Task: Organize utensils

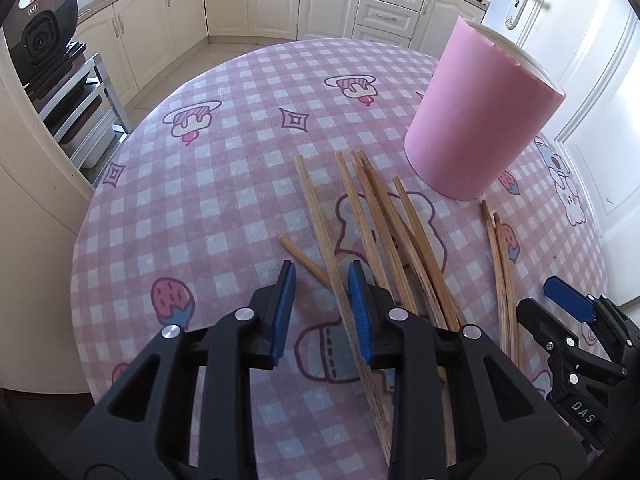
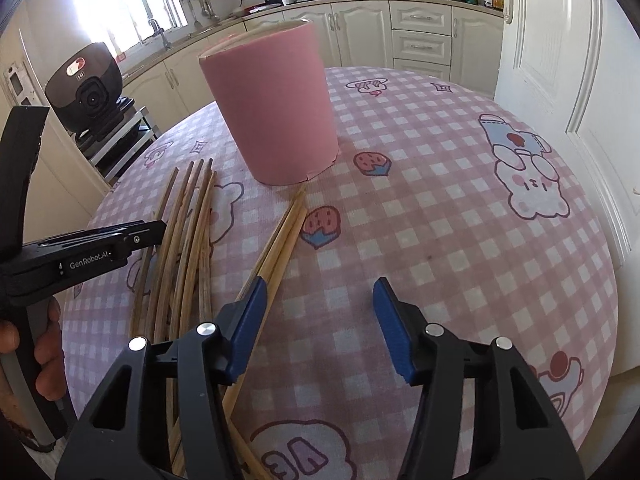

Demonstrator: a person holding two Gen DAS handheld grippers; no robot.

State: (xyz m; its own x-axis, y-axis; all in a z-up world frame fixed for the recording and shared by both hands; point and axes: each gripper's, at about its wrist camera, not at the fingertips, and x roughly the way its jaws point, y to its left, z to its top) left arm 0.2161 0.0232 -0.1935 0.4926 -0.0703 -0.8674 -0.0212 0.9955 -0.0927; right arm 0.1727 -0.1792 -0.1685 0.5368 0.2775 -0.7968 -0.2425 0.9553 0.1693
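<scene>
Nearest item: left tool, pointed steeply down at the counter, jaws narrowed but not pressed together; one chopstick passes between the blue pads, lying against the right-hand pad, with a clear gap on the other side, so not yet pinched. Beside it: right tool, jaws spread about halfway, nothing between them; its left pad sits just over a pair of chopsticks that lies outside the gap. Next out: loose chopsticks, a fanned heap of roughly half a dozen on the checked cloth, a short one crossing under at an angle, plus the separate pair to the right. Beyond these: pink cylindrical holder, upright, standing just past the chopstick tips; its inside cannot be seen from either view. Far: cream kitchen cabinets. Progress, as judged: early. All visible chopsticks lie on the counter; none is lifted; gathering and loading into the holder remain.
</scene>
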